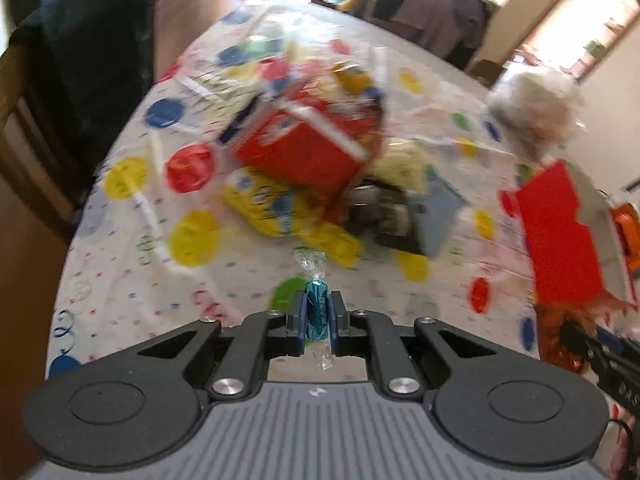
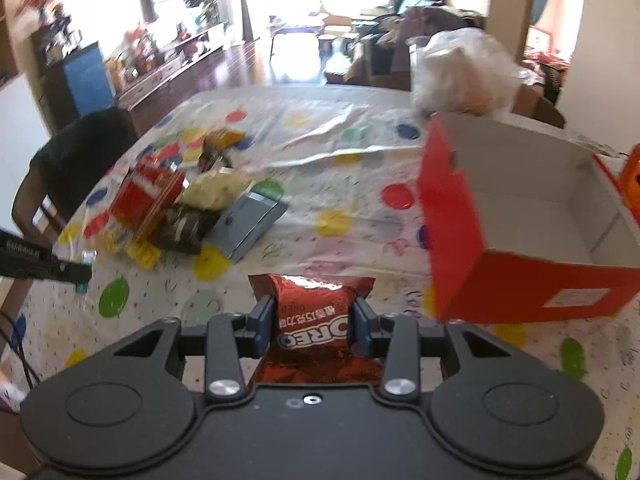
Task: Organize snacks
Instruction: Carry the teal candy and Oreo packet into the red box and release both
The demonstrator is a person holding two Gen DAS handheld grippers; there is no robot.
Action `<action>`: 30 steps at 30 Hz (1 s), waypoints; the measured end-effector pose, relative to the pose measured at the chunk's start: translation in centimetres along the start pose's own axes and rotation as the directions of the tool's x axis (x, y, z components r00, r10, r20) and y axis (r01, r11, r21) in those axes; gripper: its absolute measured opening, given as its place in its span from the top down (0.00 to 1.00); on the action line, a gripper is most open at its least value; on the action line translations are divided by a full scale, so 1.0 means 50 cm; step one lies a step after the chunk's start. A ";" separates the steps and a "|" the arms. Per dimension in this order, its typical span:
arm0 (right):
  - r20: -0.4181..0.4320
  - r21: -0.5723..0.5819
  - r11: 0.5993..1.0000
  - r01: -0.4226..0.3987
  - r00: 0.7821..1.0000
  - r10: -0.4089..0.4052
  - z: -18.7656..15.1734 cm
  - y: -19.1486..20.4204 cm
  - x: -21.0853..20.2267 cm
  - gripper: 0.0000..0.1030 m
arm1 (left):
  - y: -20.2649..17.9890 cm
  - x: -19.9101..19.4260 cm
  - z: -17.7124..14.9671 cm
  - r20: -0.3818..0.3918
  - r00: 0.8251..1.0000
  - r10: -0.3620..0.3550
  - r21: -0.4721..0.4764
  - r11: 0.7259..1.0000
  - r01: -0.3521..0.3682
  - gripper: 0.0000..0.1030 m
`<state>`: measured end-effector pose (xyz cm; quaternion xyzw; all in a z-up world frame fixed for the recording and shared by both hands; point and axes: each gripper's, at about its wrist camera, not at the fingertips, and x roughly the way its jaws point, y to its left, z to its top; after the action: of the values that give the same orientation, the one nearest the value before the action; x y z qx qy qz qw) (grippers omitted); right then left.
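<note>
My left gripper is shut on a small blue wrapped candy, held above the table. My right gripper is shut on a red Oreo packet, held above the table left of an open red cardboard box. The box also shows at the right of the left wrist view. A pile of snacks lies mid-table: a red packet, a yellow packet, a dark packet and a grey-blue packet. The pile shows in the right wrist view too.
The table has a polka-dot cloth under clear plastic. A white plastic bag stands at the far right behind the box. A dark chair stands at the table's left side. An orange object sits beyond the box.
</note>
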<state>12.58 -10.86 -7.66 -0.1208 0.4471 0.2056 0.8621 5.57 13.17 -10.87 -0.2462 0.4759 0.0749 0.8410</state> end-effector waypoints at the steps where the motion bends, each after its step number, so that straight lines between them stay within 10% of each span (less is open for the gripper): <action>1: 0.009 0.009 1.000 0.006 1.000 -0.006 0.004 -0.006 -0.007 0.62 | -0.013 -0.006 0.001 0.002 1.000 -0.011 0.016 1.000 0.011 0.89; 30: 0.140 0.089 0.986 0.143 0.978 -0.154 0.113 -0.433 -0.063 0.62 | -0.666 0.045 0.063 0.057 0.983 -0.175 0.441 0.888 0.132 0.89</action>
<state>25.03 -28.62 -1.33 -0.1044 0.3802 0.1310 0.9096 21.19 -14.45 0.01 -0.0853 0.4188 -0.0884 0.8997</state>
